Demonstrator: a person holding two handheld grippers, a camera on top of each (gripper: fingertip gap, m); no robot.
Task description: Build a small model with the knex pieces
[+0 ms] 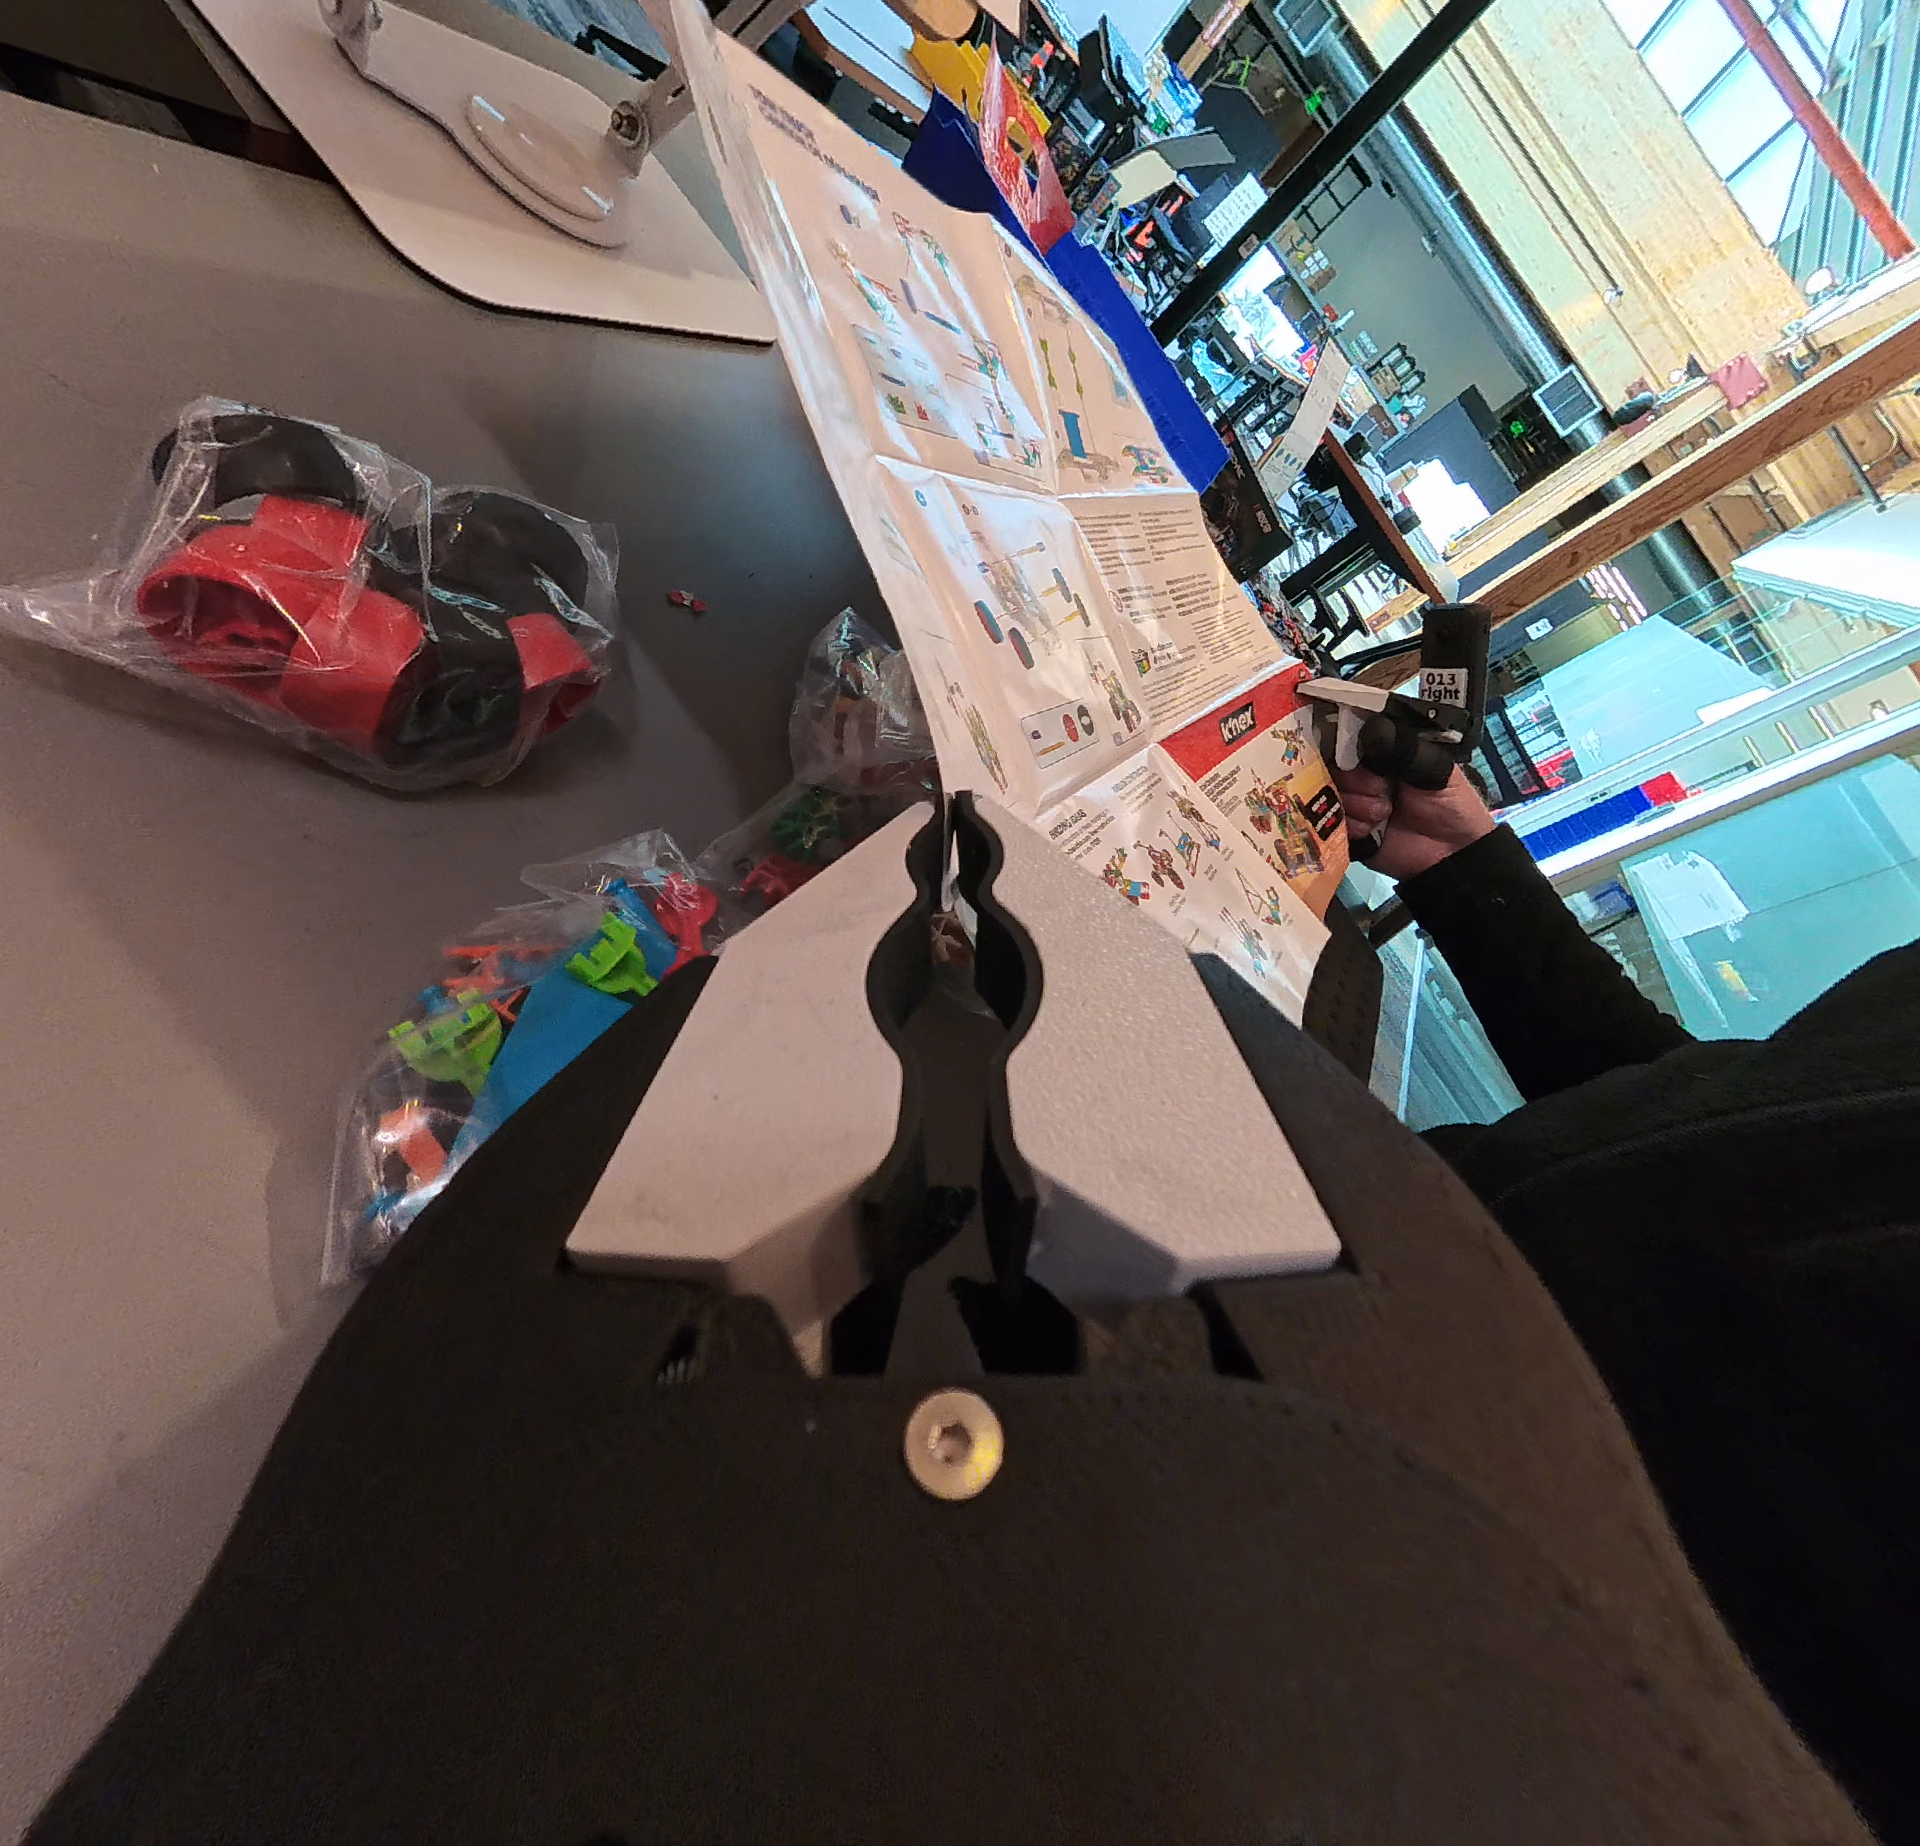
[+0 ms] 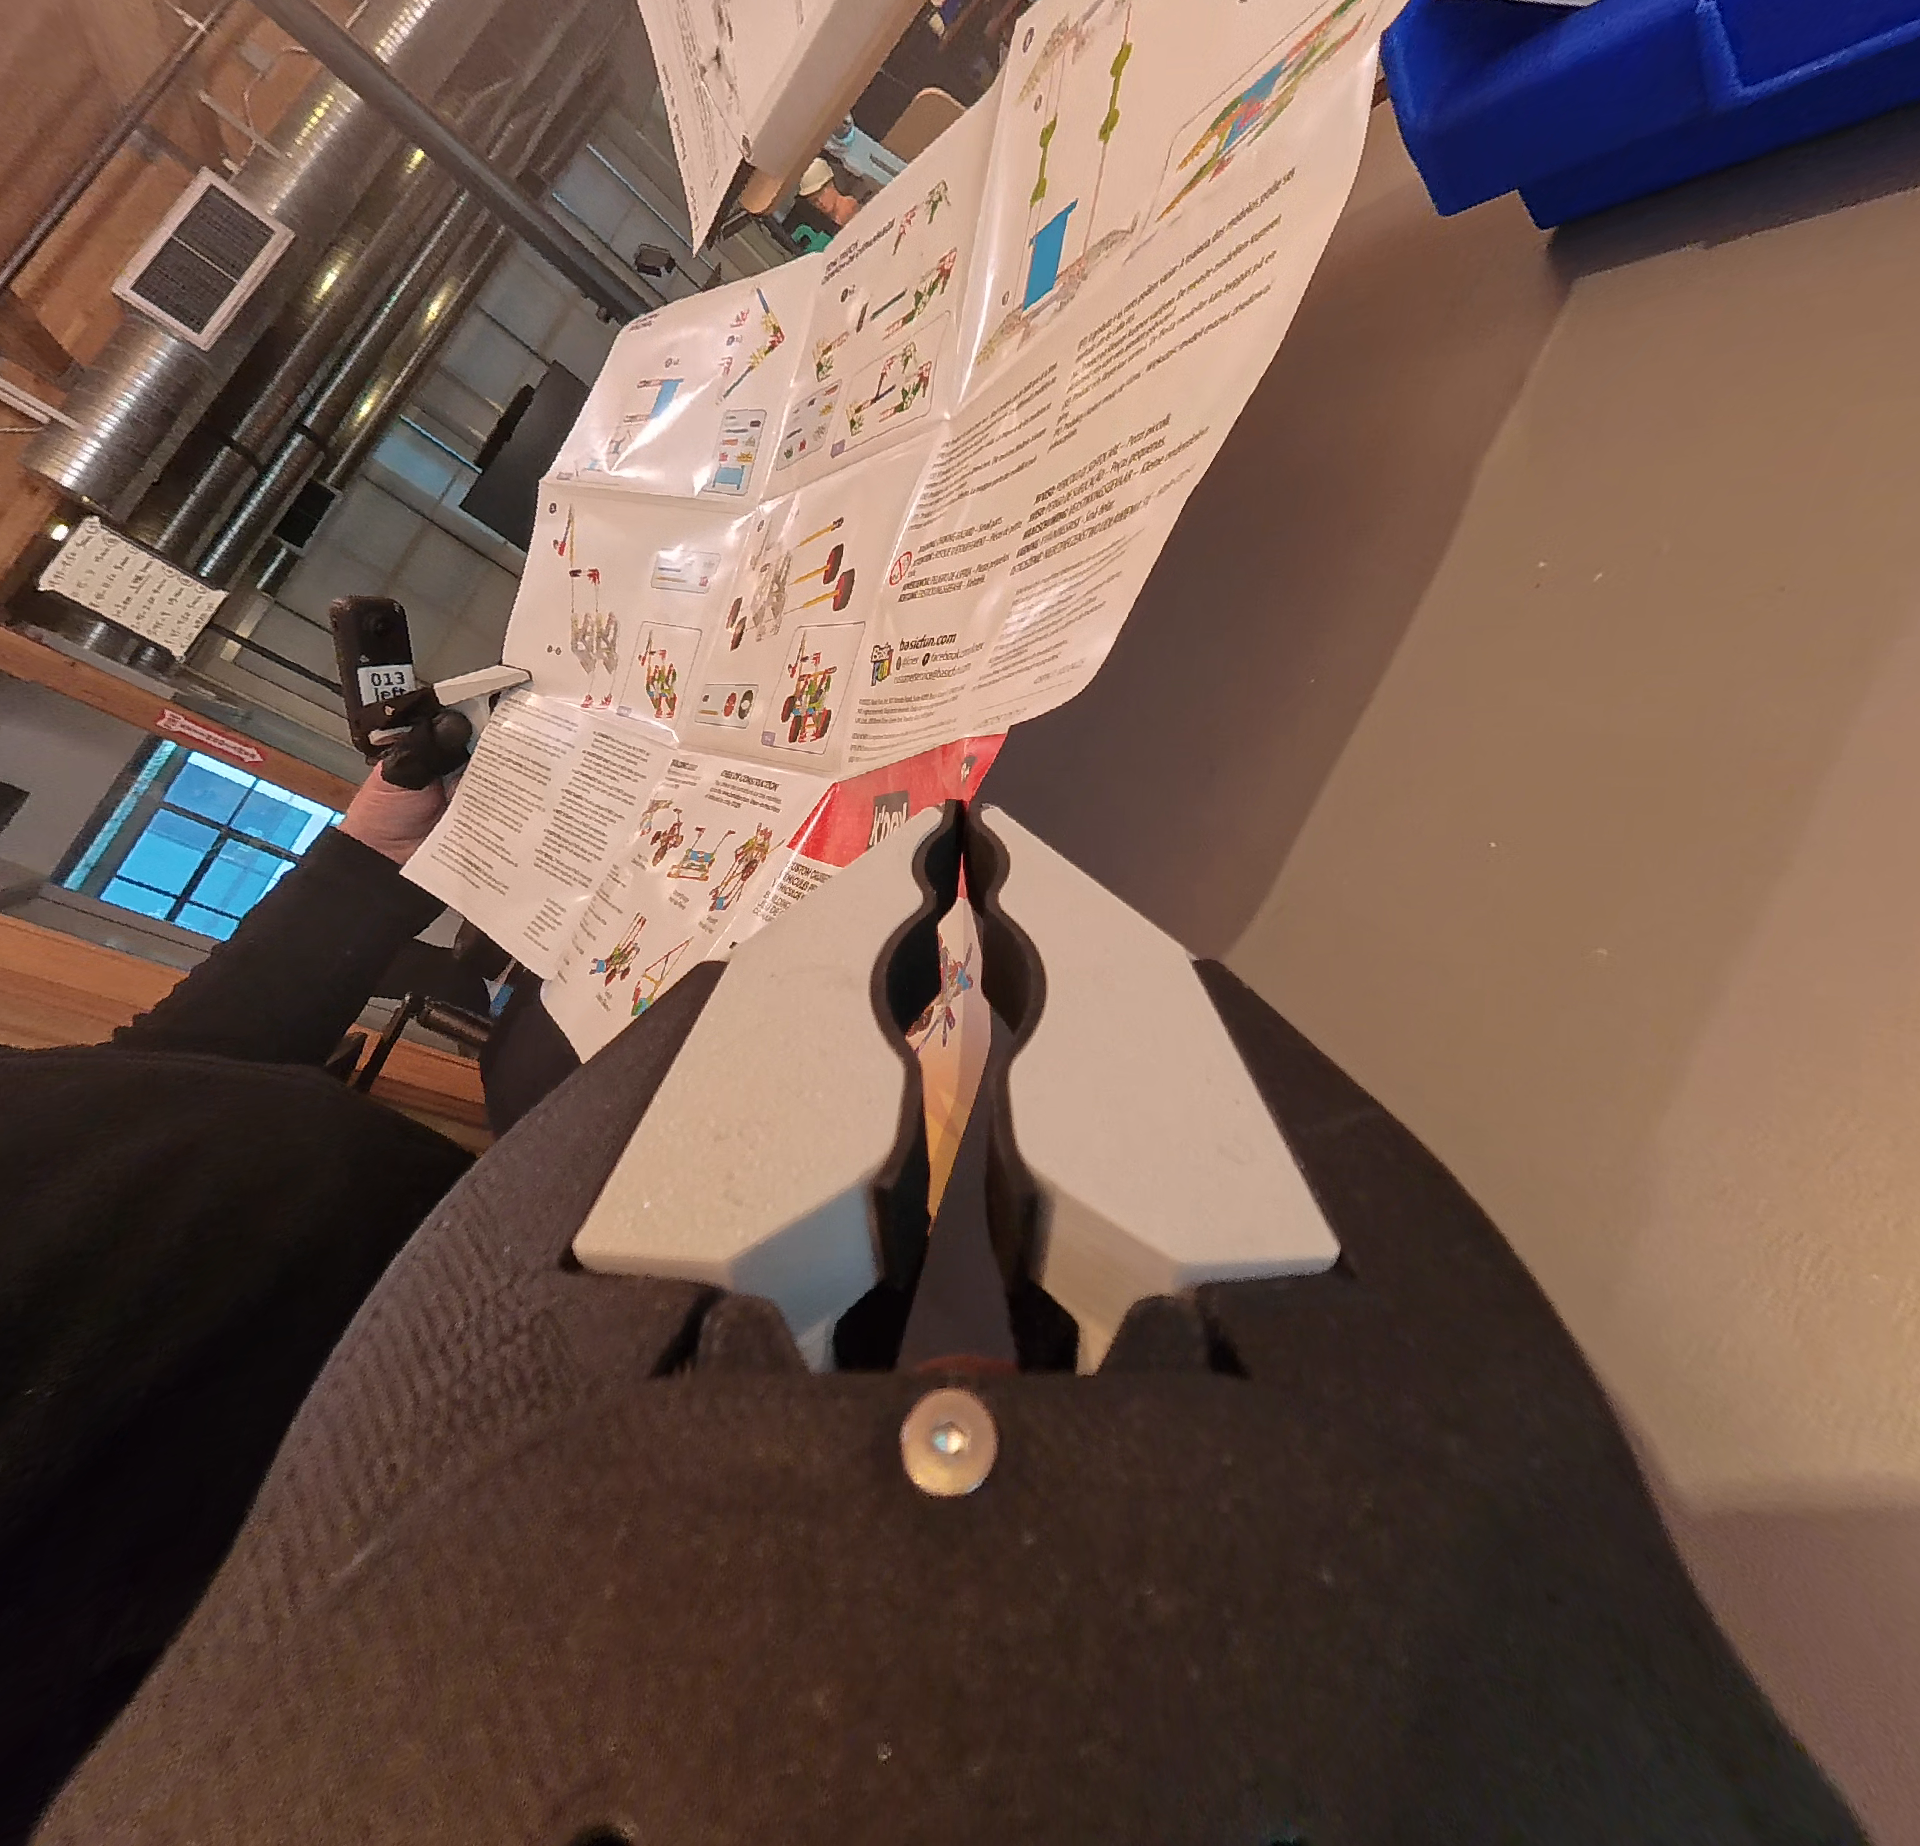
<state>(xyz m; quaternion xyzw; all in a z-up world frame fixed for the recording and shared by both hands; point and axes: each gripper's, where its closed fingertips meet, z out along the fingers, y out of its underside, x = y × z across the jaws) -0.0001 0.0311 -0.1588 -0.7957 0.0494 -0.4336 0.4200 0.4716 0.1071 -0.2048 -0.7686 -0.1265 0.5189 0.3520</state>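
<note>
A large unfolded instruction sheet (image 1: 1039, 508) with coloured building diagrams is held up above the grey table (image 1: 208, 965). My left gripper (image 1: 954, 809) is shut on one edge of the sheet. My right gripper (image 2: 962, 814) is shut on the opposite edge, near the sheet's red printed panel (image 2: 883, 820). The sheet also fills the right wrist view (image 2: 831, 508). The right gripper shows far off in the left wrist view (image 1: 1311, 693), and the left gripper shows far off in the right wrist view (image 2: 520, 676), each pinching the sheet's edge.
On the table lie a clear bag of red and black wheels (image 1: 343, 591), a bag of blue, green and orange pieces (image 1: 520, 1017) and another bag of small parts (image 1: 852, 705). A white monitor stand base (image 1: 488, 155) sits behind. A blue bin (image 2: 1683, 61) stands at the table's far edge. One gripper's finger ends stand about 50 centimetres off the other's.
</note>
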